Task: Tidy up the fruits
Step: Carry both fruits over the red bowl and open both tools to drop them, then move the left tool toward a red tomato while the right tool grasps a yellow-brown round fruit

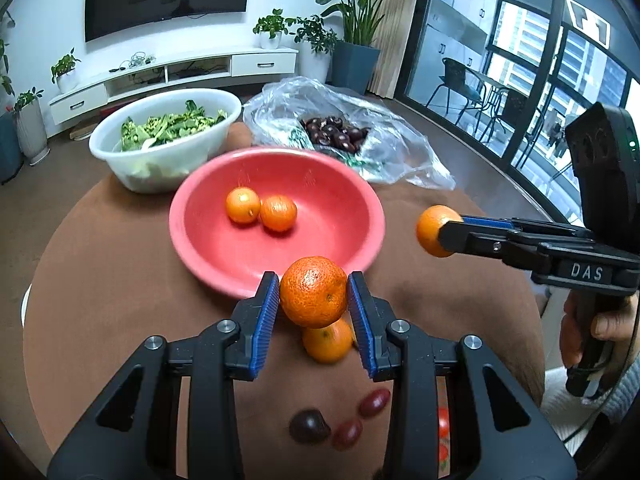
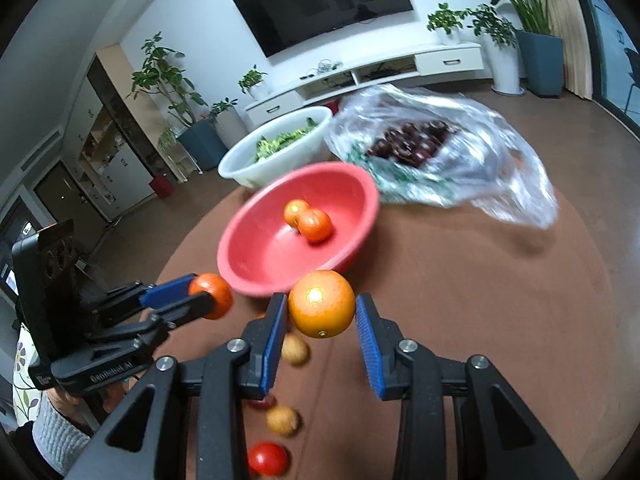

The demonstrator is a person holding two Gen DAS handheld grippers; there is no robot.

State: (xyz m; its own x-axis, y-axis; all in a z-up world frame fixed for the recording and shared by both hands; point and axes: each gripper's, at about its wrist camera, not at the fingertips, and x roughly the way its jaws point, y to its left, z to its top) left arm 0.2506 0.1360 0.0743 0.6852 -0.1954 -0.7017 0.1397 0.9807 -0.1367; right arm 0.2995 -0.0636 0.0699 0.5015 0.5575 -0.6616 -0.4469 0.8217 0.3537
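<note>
In the left wrist view my left gripper (image 1: 313,285) is shut on a tangerine (image 1: 313,304), held just before the near rim of the red bowl (image 1: 340,216). Two tangerines (image 1: 243,205) (image 1: 278,213) lie in that bowl. To the right, my right gripper (image 1: 445,233) is shut on an orange (image 1: 430,226). The right wrist view shows that orange (image 2: 321,312) between the blue pads of the right gripper (image 2: 321,301), close to the bowl (image 2: 272,256). At the left there, the left gripper (image 2: 202,298) grips its tangerine (image 2: 216,294).
On the brown table lie a loose tangerine (image 1: 326,342), dark and red small fruits (image 1: 310,426), tan round fruits (image 2: 283,420) and a cherry tomato (image 2: 267,458). Behind the red bowl stand a white bowl (image 1: 160,168) of greens and a plastic bag (image 1: 400,148) of dark fruits.
</note>
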